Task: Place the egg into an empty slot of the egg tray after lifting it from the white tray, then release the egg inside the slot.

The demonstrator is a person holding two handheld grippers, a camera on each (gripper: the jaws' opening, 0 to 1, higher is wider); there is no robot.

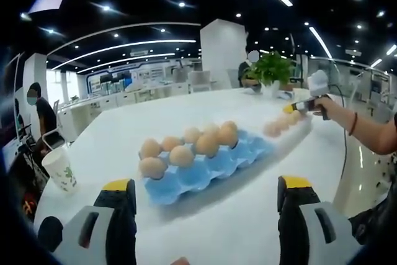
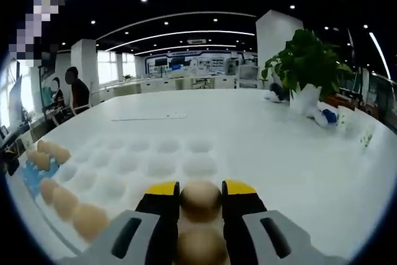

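Note:
The blue egg tray (image 1: 214, 166) lies in the middle of the white table, with several brown eggs (image 1: 182, 155) in its far rows and empty slots along its near row. My left gripper (image 1: 206, 184) stands open in front of it, holding nothing. Beyond it is the white tray (image 1: 291, 131), over which a hand holds my right gripper (image 1: 302, 107). In the right gripper view my right gripper (image 2: 200, 190) is shut on a brown egg (image 2: 200, 204) over the white tray (image 2: 155, 166). Another egg (image 2: 200, 246) shows lower between the jaws. The blue egg tray (image 2: 31, 179) is at the far left.
A paper cup (image 1: 62, 169) stands near the table's left edge. A potted plant (image 2: 307, 60) in a white pot sits at the far right of the table, with small items beside it. More eggs (image 2: 62, 203) line the white tray's left row. A person (image 2: 77, 91) sits beyond the table.

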